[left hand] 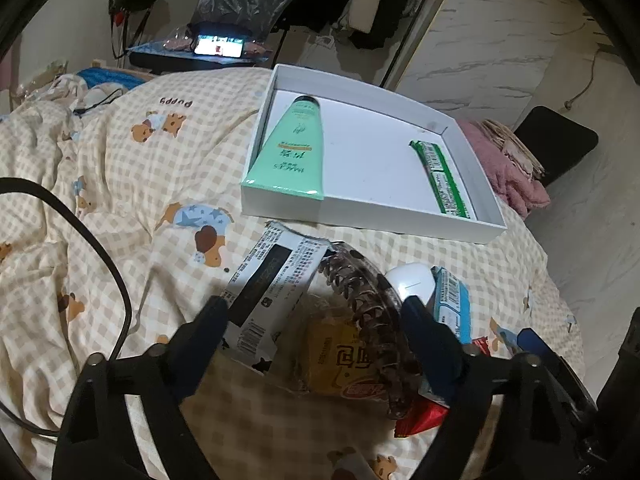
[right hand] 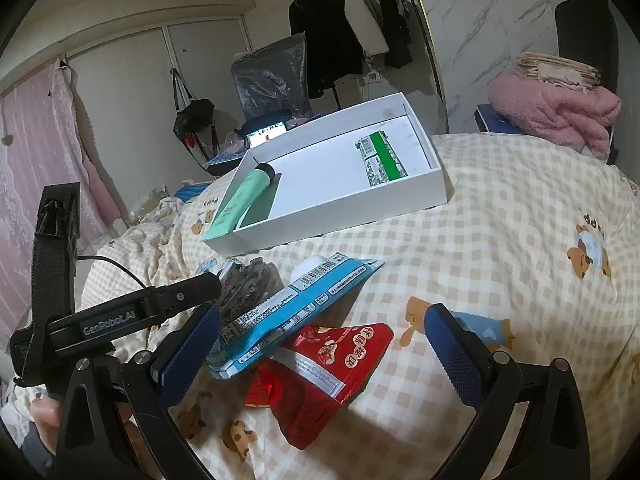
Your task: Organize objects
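A white box [left hand: 360,216] [right hand: 320,220] lies on the checked quilt. A green tube [left hand: 292,148] [right hand: 240,200] lies along its left wall and a green gum pack [left hand: 440,176] [right hand: 384,156] along its right. In front of it is a pile: a brown hair claw clip [left hand: 360,292] [right hand: 248,280], a yellow packet [left hand: 332,352], a black-and-white packet [left hand: 272,280], a white earbud case [left hand: 412,280], a blue packet [left hand: 452,300] [right hand: 296,308] and a red packet [right hand: 320,372]. My left gripper [left hand: 316,312] straddles the clip and yellow packet, jaws apart. My right gripper [right hand: 320,344] stands open over the blue and red packets.
A black cable [left hand: 100,248] trails over the quilt at the left. A pink blanket [right hand: 552,112] sits on a chair past the bed's right edge. A lit phone [left hand: 218,46] and hanging clothes stand behind the box. Bare quilt [right hand: 500,240] spreads to the right.
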### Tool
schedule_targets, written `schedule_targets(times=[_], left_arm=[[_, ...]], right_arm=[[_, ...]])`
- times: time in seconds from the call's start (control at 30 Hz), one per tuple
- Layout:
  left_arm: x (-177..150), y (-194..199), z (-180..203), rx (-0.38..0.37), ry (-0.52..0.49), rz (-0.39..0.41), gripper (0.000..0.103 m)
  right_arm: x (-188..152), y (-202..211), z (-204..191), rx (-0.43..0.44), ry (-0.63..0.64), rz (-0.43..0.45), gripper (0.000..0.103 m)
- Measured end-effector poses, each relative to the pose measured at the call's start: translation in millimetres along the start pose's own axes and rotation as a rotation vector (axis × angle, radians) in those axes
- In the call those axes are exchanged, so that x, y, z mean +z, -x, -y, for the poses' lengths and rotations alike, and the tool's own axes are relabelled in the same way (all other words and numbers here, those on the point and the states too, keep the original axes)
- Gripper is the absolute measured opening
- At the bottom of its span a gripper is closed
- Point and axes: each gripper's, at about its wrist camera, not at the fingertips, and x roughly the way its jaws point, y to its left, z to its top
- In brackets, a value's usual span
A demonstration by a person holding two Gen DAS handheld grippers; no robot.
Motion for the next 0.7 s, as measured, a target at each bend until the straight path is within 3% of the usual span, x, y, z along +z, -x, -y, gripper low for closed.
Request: schedule_targets(times=[0.23,0.53,0.7], left_arm=[[-2,-10,-14,-0.020,0.072,-0.060,0.073],[2,2,-8,-0.071,0.060,0.010,0.072],[9,7,-4,-0.074,0.021,0.009,0.074]], right_arm=[[1,0,0,0.002,-0.002,0.000,0.102],[0,-1,-1,0.003,0.002,-0.004,0.102],[0,-1,0,0.005,-0.003,-0.007,0.102]])
